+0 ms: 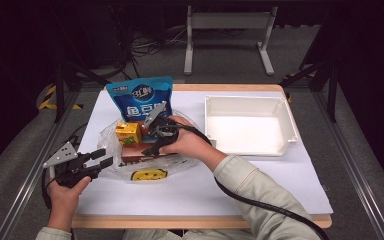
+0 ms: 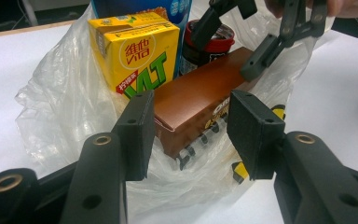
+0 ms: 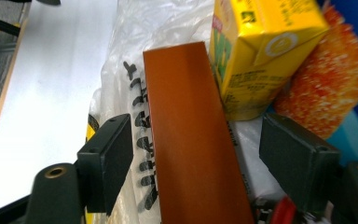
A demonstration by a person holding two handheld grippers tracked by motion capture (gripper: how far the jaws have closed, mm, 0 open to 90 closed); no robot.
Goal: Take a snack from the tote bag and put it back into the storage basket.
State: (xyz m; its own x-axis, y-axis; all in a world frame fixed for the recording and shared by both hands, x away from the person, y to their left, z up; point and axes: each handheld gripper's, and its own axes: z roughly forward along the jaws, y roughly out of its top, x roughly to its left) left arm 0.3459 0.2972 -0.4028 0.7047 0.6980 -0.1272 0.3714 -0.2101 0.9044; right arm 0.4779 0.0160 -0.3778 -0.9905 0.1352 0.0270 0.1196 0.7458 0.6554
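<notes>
A clear plastic bag [image 1: 111,145] lies on the white mat and holds a brown box [image 1: 132,151], a yellow drink carton [image 1: 128,132], a blue snack pouch [image 1: 140,97] and a red-lidded jar [image 2: 214,45]. My right gripper [image 1: 149,142] reaches into the bag from the right. In the right gripper view its jaws straddle the brown box [image 3: 186,93] with a gap on each side, so the gripper [image 3: 196,123] is open. My left gripper [image 1: 105,157] rests at the bag's left edge, open, pointing at the box end [image 2: 191,107].
An empty white tray [image 1: 245,132] stands on the mat to the right of the bag. The table's wooden edge [image 1: 200,221] runs along the front. A metal frame [image 1: 228,30] stands on the floor behind the table.
</notes>
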